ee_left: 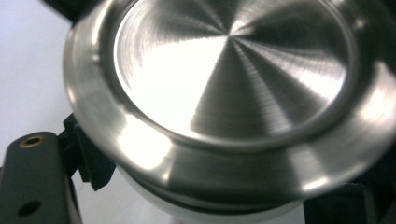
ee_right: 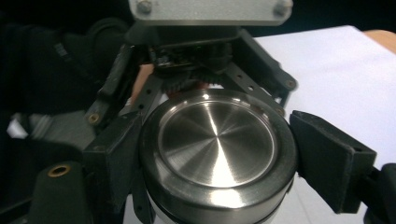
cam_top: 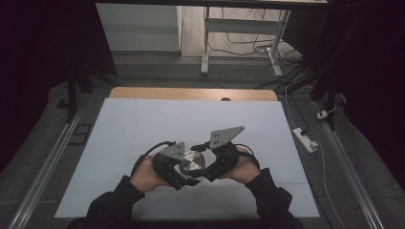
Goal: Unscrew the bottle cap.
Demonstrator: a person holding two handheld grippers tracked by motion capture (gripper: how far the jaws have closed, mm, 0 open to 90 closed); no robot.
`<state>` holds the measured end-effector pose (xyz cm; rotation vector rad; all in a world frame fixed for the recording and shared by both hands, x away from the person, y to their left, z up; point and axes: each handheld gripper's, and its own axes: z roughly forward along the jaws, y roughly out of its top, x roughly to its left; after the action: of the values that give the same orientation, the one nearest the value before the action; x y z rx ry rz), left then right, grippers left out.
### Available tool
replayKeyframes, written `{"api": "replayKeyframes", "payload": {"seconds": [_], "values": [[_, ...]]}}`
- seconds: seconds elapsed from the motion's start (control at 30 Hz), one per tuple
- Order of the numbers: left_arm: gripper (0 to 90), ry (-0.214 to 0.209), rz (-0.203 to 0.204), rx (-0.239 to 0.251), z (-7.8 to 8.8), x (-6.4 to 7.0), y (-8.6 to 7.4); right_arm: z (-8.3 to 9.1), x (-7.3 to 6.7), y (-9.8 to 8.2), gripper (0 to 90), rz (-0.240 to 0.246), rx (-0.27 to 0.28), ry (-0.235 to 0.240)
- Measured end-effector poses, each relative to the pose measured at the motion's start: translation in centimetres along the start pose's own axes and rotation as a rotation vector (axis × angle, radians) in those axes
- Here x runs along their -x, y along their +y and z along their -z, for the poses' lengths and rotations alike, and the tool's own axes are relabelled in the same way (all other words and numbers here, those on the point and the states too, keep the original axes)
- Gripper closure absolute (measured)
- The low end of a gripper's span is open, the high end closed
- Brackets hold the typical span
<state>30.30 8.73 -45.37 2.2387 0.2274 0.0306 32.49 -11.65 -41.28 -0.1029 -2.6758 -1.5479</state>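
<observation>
A round brushed-steel lid (cam_top: 192,162) atop a white-bodied container, bearing no legible brand or writing, sits low between both hands above the near middle of the pale sheet-covered desk (cam_top: 143,124); the left gripper (cam_top: 184,177) is clamped on it, and the right gripper (cam_top: 203,175) is closed against its rim. The container's body is largely hidden beneath the lid and jaws. Beyond the desk's wooden far edge (cam_top: 191,93), a dim room shows grey floor, a white frame leg (cam_top: 205,43) and loose cables (cam_top: 248,45).
</observation>
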Motion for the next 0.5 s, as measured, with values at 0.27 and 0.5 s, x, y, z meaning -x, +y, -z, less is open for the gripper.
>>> {"api": "replayKeyframes", "payload": {"seconds": [0.27, 0.5], "values": [[15.8, 0.127, 0.064, -0.015, 0.2, -0.4, -0.1, 0.8, -0.1, 0.6, 4.1, -0.097, -0.012, -0.109], [15.8, 0.235, 0.131, -0.011, 0.6, -0.6, 0.0, -0.5, -1.8, 1.6, 9.3, -0.106, -0.031, -0.327]]}}
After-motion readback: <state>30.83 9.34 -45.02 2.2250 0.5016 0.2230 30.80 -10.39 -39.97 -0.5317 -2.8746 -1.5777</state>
